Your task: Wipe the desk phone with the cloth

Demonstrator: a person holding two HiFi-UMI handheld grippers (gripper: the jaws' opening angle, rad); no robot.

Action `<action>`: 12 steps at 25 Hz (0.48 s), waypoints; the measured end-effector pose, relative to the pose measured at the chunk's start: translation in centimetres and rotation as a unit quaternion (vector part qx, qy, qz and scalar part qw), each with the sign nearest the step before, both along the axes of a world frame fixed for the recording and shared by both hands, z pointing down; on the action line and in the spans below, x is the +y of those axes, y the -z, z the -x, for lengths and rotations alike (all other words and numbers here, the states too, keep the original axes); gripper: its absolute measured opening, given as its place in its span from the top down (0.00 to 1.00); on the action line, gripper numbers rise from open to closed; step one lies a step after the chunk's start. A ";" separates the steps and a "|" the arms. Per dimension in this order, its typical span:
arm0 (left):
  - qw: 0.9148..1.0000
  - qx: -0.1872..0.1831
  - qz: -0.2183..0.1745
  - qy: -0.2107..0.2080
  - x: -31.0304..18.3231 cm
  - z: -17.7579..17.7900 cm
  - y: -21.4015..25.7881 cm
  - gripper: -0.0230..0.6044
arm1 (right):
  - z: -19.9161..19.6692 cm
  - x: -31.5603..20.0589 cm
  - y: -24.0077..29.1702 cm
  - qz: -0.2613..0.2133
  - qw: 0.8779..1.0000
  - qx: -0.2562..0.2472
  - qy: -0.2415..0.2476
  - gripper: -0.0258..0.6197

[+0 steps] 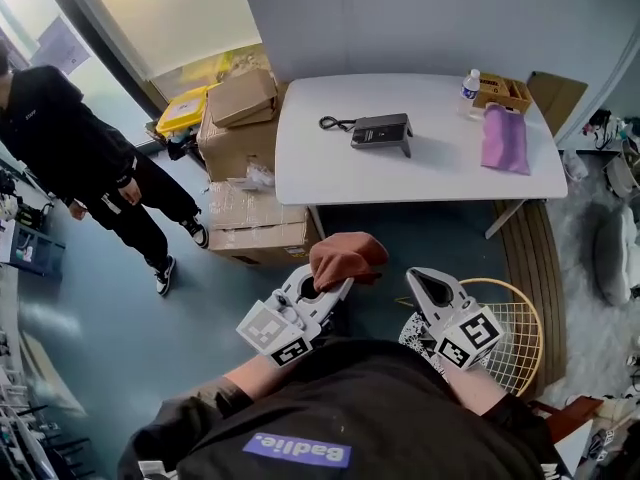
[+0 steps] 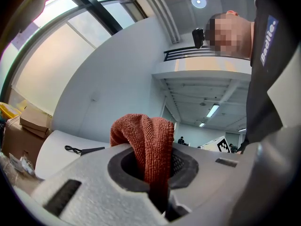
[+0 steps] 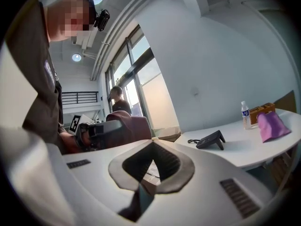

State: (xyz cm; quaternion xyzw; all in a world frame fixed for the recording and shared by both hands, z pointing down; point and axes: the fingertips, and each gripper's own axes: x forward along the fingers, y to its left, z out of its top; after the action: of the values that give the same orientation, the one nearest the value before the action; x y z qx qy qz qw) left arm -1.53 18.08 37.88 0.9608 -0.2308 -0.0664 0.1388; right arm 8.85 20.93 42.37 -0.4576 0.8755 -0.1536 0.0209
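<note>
Pinching the cloth in the left gripper; holding the right gripper pressed together, bare; well apart from the phone on the table.

A: Rust-red cloth, ribbed weave!
B: White worktop at twelve o'clock, dark grey desk phone, purple fabric toward one.
A: Black-and-white squares on the left gripper cube.
</note>
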 end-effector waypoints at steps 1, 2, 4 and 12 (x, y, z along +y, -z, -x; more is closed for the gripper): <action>1.000 0.003 0.000 -0.005 -1.4 -0.1 -0.2 0.91 | -0.1 -1.2 -0.1 0.000 1.000 0.004 -0.006 0.92; 1.000 0.007 0.000 -0.010 -2.8 -0.1 -0.4 0.91 | -0.1 -2.5 -0.1 0.001 1.000 0.008 -0.012 0.92; 1.000 0.014 0.003 -0.020 -5.7 -0.1 -0.8 0.91 | -0.1 -5.2 -0.3 0.008 1.000 0.019 -0.024 0.92; 0.997 0.018 -0.007 -0.070 -17.6 1.3 -0.6 0.91 | 1.8 -16.8 1.2 0.012 0.997 0.039 -0.070 0.92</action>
State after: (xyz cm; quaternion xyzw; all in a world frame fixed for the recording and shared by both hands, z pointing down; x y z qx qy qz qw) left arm -2.80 0.46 38.53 0.9742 -0.1599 -0.0754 0.1404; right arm 7.04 4.11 41.15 -0.5233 0.8397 -0.1448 -0.0081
